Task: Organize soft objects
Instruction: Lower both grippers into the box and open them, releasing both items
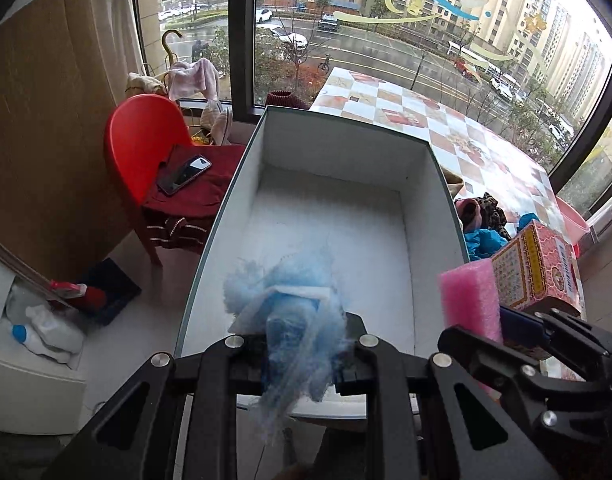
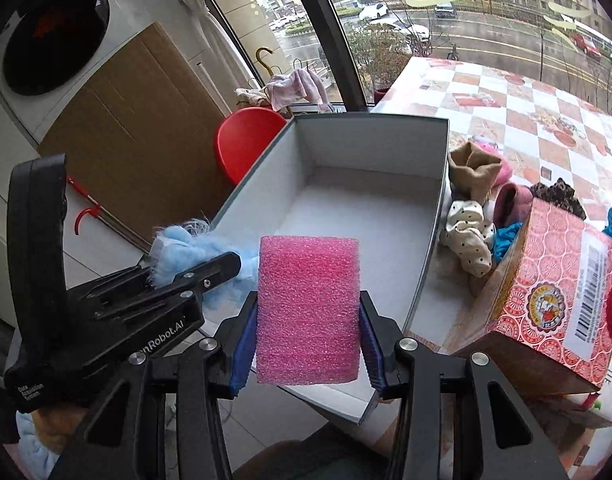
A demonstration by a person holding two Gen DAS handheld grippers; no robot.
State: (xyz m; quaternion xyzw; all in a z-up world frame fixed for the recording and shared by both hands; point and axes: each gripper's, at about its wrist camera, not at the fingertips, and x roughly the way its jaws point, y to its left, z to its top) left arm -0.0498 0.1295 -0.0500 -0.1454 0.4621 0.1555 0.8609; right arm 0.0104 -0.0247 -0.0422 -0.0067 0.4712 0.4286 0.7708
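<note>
Nearest the lens, low in the frame, my left hand-held gripper (image 1: 302,356) was clamped on a wispy blue fluff ball (image 1: 290,300), and my right hand-held gripper (image 2: 306,336) squeezed a pink foam block (image 2: 308,312) between its blue pads (image 2: 242,340). In the right wrist view the block stood upright, its long axis running bottom to top of the frame, its top end pointing away toward the box. Both pieces hung over the near end of the open white box (image 1: 438,184), which lay in the middle of each frame, its long axis running away from me toward the window. To do this step well, I judged each piece should go down close to the box floor before letting go, the fluff to the left side and the foam to the right, so that neither bounced out nor caught on the rim. Farther off, at the right of the frame, more soft things (image 2: 470,236) and a red patterned carton (image 2: 546,288) sat on the checked worktop (image 2: 518,112).
</note>
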